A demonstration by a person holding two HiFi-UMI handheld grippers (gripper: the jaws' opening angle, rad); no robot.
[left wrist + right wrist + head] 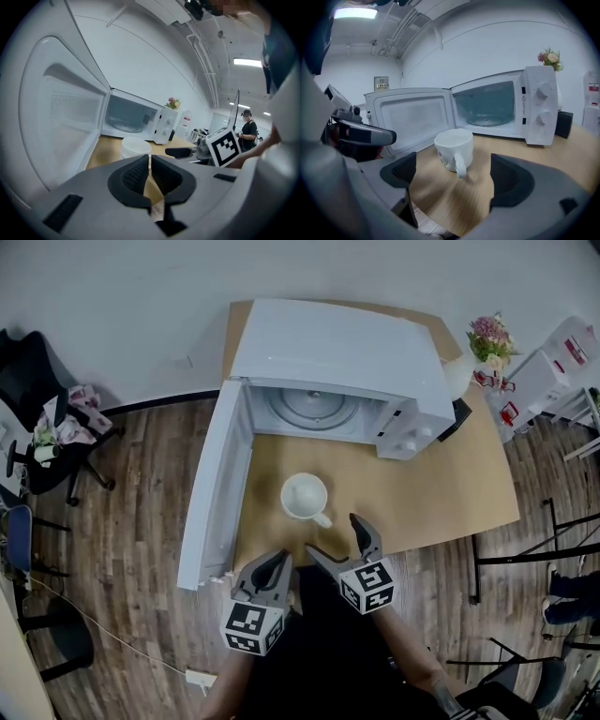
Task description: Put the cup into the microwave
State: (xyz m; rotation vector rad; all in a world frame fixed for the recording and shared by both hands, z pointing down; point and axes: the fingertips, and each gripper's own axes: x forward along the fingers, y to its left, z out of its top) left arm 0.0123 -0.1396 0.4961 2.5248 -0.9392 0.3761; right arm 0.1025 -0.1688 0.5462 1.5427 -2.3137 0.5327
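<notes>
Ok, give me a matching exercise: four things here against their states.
Things:
1 cup
2 microwave door
3 left gripper
4 right gripper

States:
A jaws wide apart
B swung open
C jaws together, nothing held
D upright on the table

Pairs: 1-D, 2-B, 3-C, 4-A

A light wooden table (pixel 441 493) stands against a white wall (pixel 122 296) on a dark plank floor (pixel 131 540). A bunch of pink flowers (pixel 490 337) sits at its far right corner, with a small black box (pixel 457 418) near it. Left of the table, a black office chair (pixel 37 381) holds pink and white clutter. A white power strip (pixel 199 678) lies on the floor. Far off, a person (pixel 247 129) in dark clothes stands.
</notes>
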